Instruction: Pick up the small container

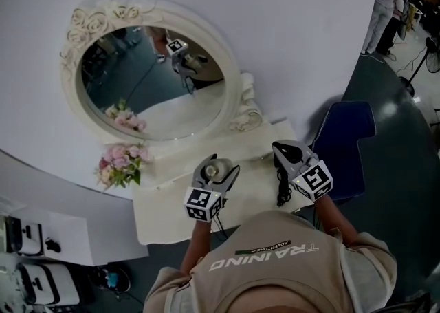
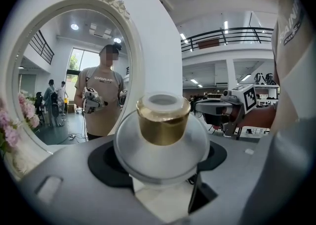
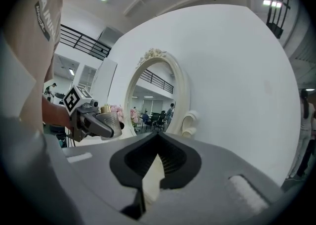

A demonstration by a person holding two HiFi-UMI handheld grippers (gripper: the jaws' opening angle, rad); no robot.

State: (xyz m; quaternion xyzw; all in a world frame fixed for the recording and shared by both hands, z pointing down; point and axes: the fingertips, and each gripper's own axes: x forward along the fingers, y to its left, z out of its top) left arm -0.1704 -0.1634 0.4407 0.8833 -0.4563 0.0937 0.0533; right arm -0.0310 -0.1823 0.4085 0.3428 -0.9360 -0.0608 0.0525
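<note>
You stand before the table, which sits against the wall; the mirror stands at the table's back, leaning on that wall; the flowers lie below the mirror's lower left, at the table's left rear corner; your left gripper hangs over the table's middle with the small container between its jaws; your right gripper is just to its right, over the table's right end; the chair stands right of the table.

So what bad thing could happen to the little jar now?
The small container looks round and smooth, so it might slip from the left gripper's fingers and drop onto the white table. The mirror and pink flowers stand close, so a big swing could bump them.
</note>
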